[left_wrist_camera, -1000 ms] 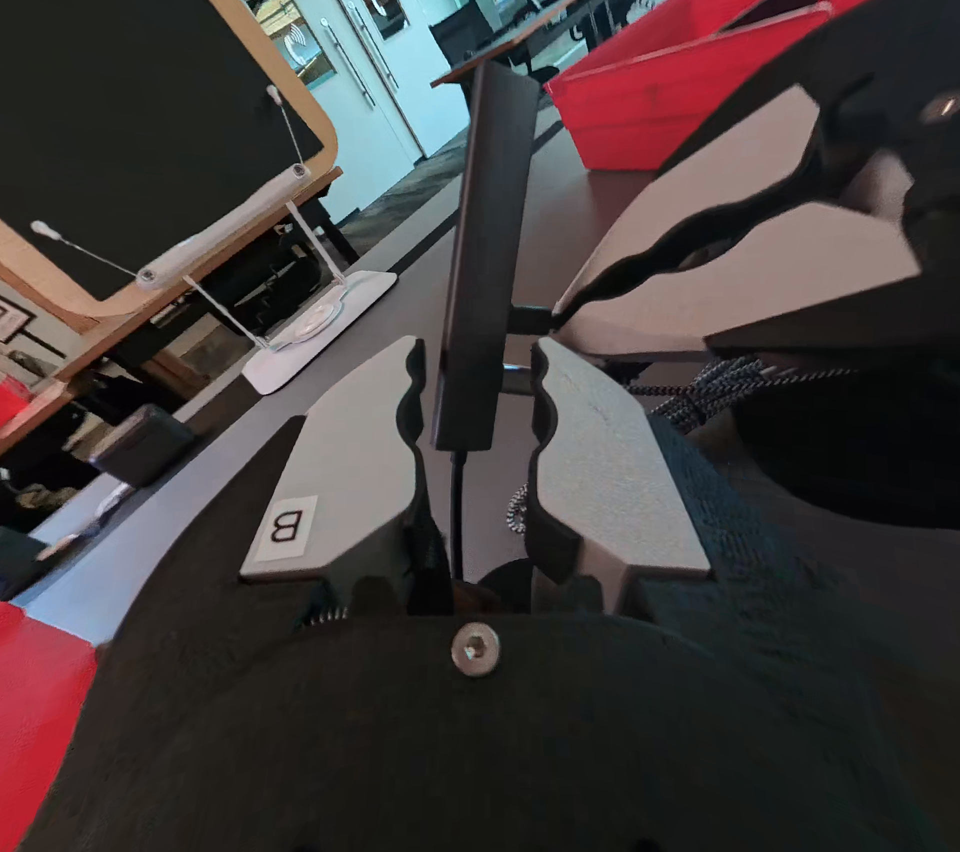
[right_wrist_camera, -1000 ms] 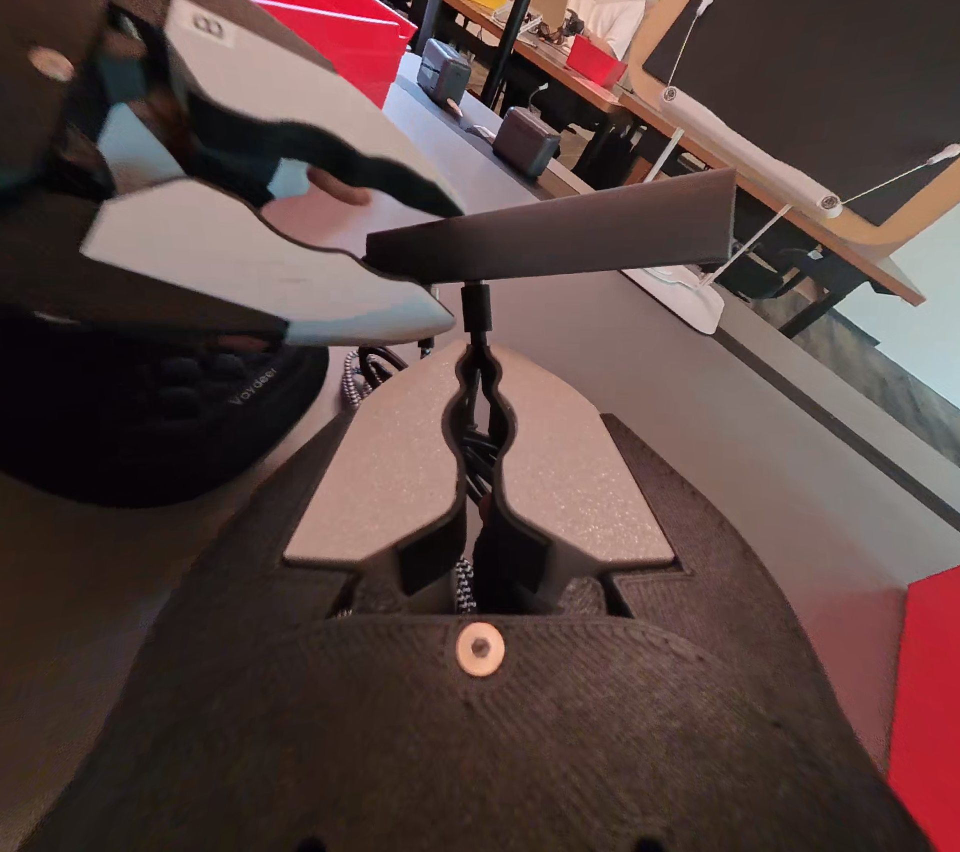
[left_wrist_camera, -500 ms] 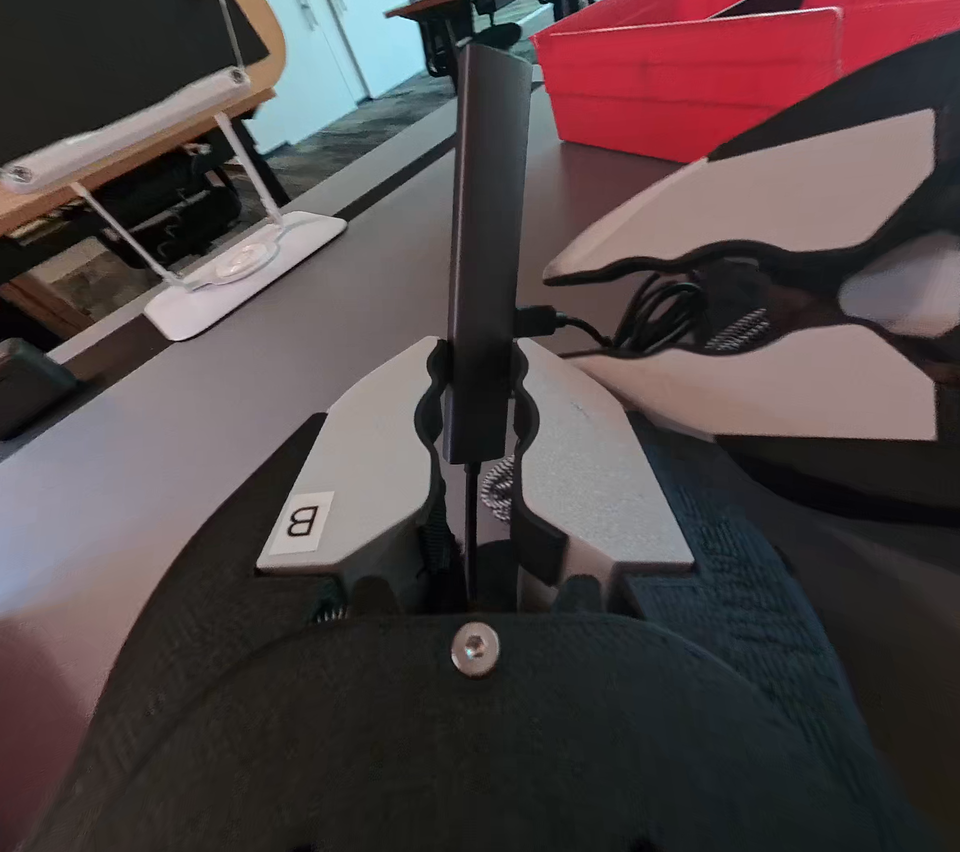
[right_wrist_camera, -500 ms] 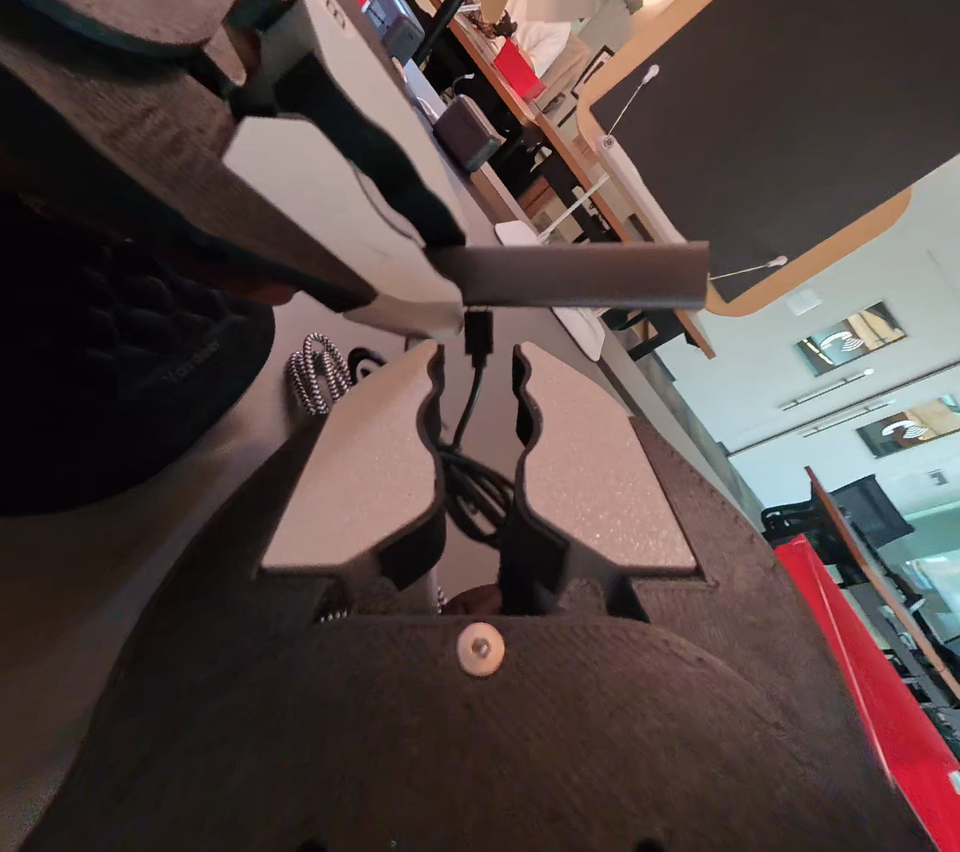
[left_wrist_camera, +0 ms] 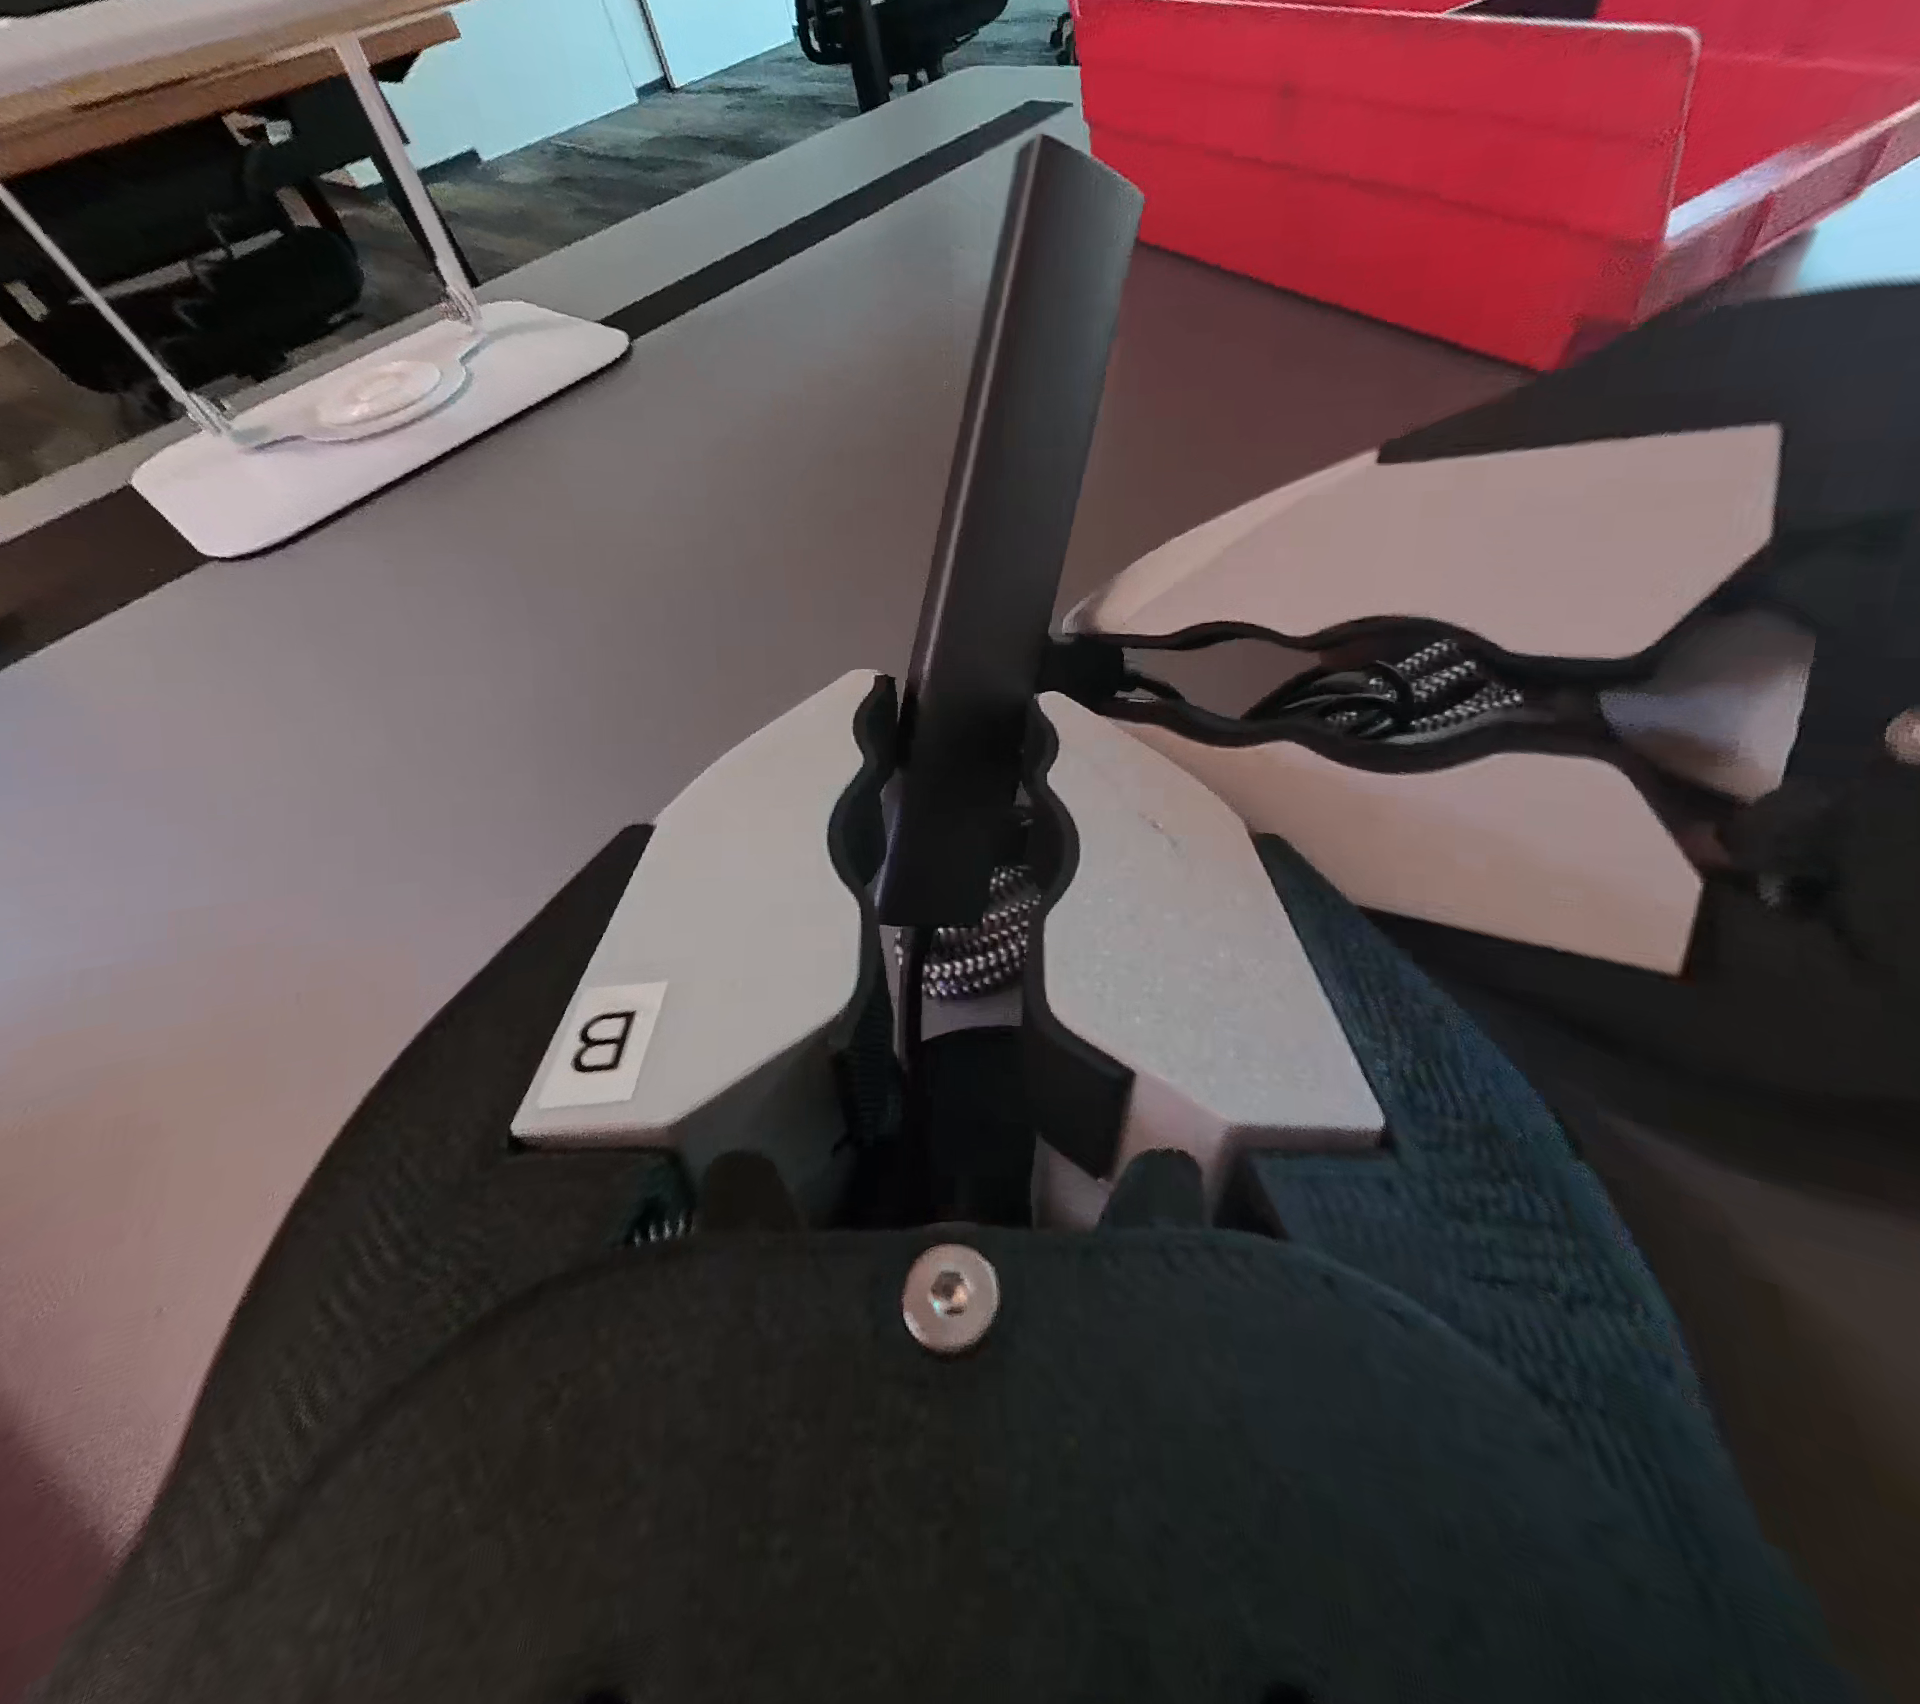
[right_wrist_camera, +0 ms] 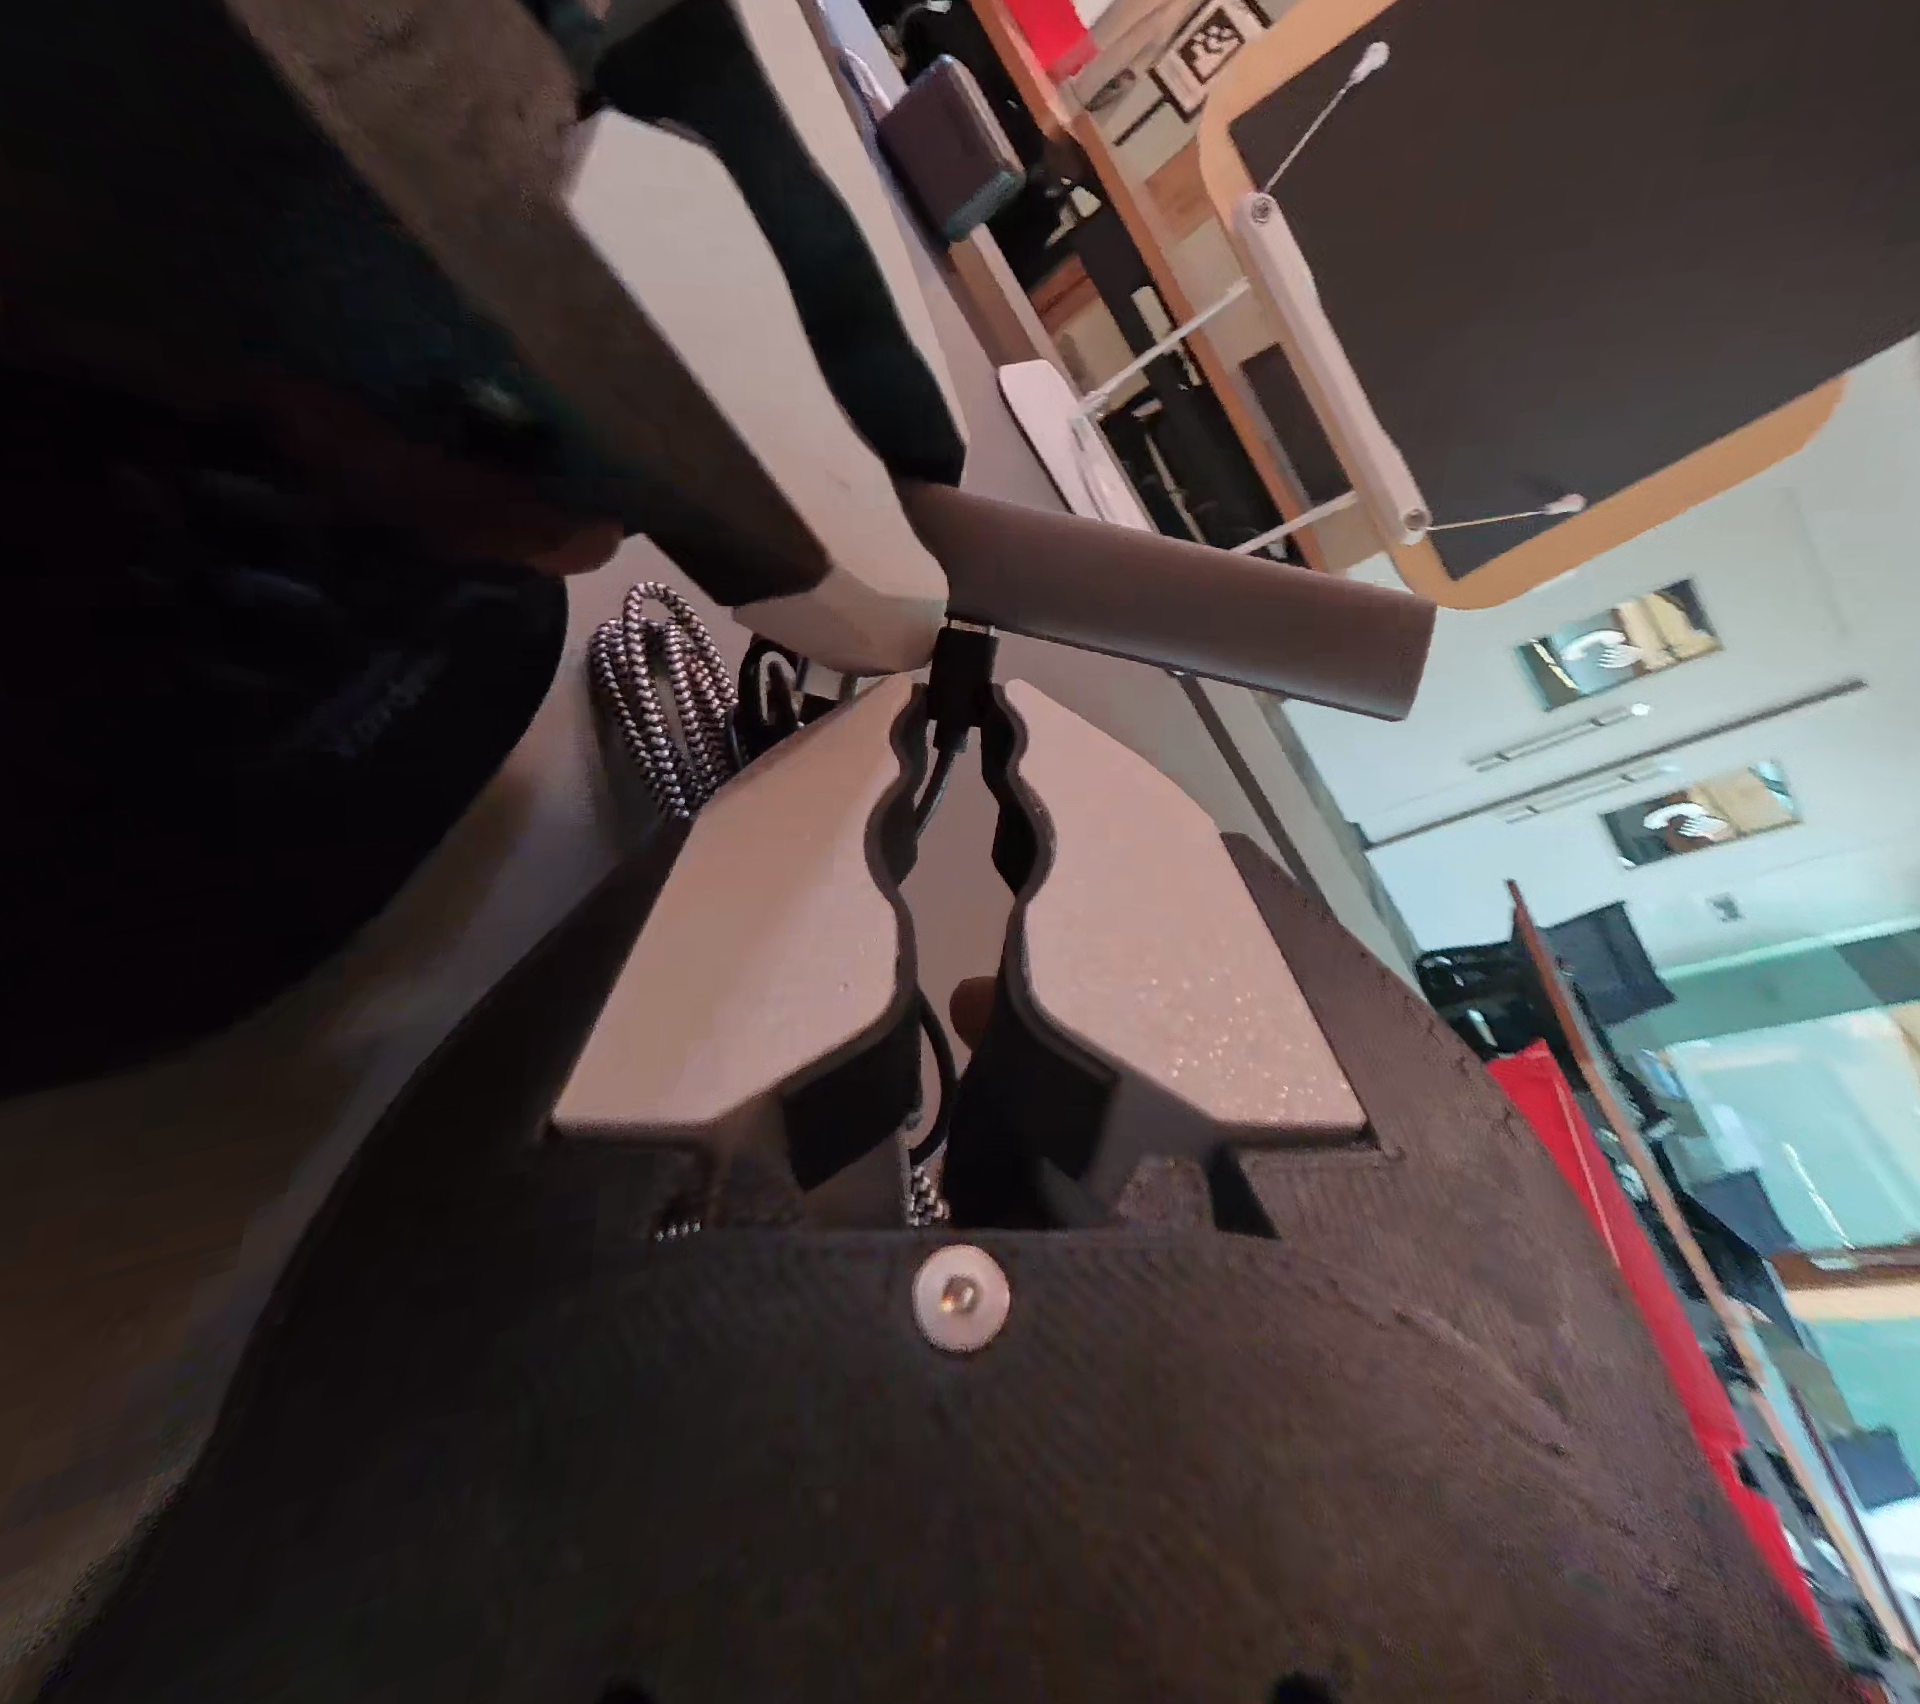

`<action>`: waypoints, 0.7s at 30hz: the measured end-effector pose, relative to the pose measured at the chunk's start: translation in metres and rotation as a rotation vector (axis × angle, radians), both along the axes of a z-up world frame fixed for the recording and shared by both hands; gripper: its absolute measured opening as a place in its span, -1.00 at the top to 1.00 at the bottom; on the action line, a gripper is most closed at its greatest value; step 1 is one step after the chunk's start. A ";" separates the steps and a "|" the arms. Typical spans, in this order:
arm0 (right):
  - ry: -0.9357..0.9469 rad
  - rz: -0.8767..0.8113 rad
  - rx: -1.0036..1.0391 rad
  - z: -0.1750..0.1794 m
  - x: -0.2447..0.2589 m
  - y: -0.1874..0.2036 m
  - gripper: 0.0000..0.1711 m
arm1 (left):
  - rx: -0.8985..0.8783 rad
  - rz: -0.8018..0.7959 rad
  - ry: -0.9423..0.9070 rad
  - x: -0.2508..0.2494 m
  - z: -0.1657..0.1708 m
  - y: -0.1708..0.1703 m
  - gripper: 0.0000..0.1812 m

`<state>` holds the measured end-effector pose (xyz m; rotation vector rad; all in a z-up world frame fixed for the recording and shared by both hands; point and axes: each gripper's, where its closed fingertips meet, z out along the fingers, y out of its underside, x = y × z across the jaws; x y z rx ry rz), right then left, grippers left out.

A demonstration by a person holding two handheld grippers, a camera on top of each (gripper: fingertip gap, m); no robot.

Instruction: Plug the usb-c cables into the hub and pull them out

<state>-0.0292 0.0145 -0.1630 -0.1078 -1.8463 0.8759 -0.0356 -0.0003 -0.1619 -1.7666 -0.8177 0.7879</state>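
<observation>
The hub (left_wrist_camera: 1023,428) is a slim dark bar. My left gripper (left_wrist_camera: 961,719) is shut on its near end and holds it tilted above the grey table (left_wrist_camera: 468,719). My right gripper (right_wrist_camera: 956,709) is shut on the black plug of a usb-c cable (right_wrist_camera: 961,667), which sits in a port on the hub's side (right_wrist_camera: 1174,615). In the left wrist view the right gripper (left_wrist_camera: 1075,678) comes in from the right with the plug (left_wrist_camera: 1086,672) at its tips. In the right wrist view the left gripper (right_wrist_camera: 920,553) grips the hub from the upper left.
Red bins (left_wrist_camera: 1455,96) stand at the back right. A white stand base (left_wrist_camera: 384,407) sits at the back left. A braided cable coil (right_wrist_camera: 665,698) and a black round object (right_wrist_camera: 260,771) lie on the table under the grippers. Grey boxes (right_wrist_camera: 951,158) sit farther off.
My left gripper has closed on the hub and tipped it. My right gripper let go of the plug half a second ago and is closed on it again.
</observation>
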 end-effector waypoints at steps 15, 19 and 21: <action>-0.092 0.123 0.056 0.002 0.003 0.012 0.89 | 0.066 -0.099 -0.077 0.004 -0.003 0.009 0.75; -0.033 0.065 0.103 -0.010 0.008 0.018 0.96 | 0.084 -0.062 -0.120 0.001 -0.007 0.002 0.75; -0.081 -0.045 0.053 -0.002 -0.014 0.065 0.96 | 0.305 0.052 -0.105 -0.009 0.010 -0.028 0.76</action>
